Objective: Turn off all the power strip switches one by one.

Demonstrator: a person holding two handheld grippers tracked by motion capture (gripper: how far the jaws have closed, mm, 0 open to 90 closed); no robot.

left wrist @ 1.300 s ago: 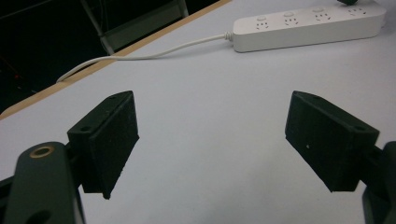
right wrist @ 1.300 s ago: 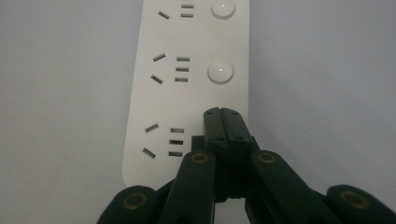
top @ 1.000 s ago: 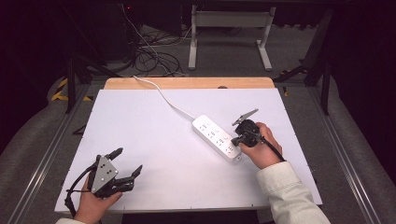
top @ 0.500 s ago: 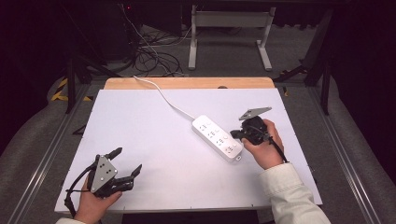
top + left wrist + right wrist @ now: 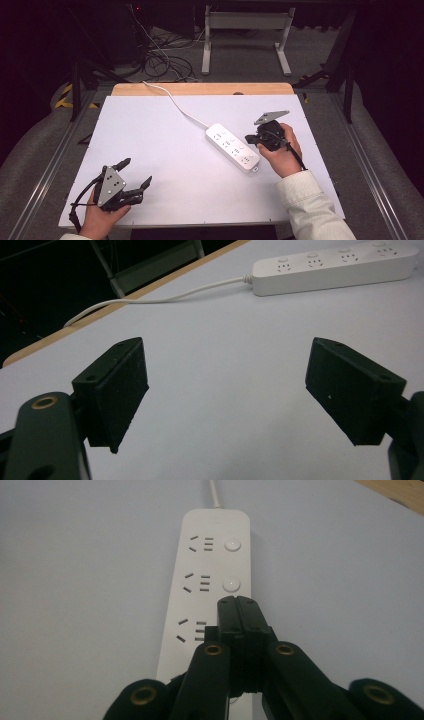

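Right gripper view puts the closed jaw tips of the right gripper (image 5: 238,600) directly over the white power strip (image 5: 207,580), just below the second round switch button (image 5: 230,584) and beside that button's sockets. The two black fingers (image 5: 227,617) are pressed flat together, clamping nothing; whether the tips touch the strip's face I cannot tell. My guess is a button is about to be pressed with the closed tip. The risk: the tip lands off the button, on the plain casing or in a socket slot, and the light strip skids or pivots on the smooth white table (image 5: 165,150), since nothing pins it down. In the high view the left gripper (image 5: 134,176) rests well apart from the strip (image 5: 233,147), near the table's front edge, its fingers (image 5: 117,390) spread wide and empty, too far to steady anything. The cord (image 5: 172,102) trails away behind the strip.
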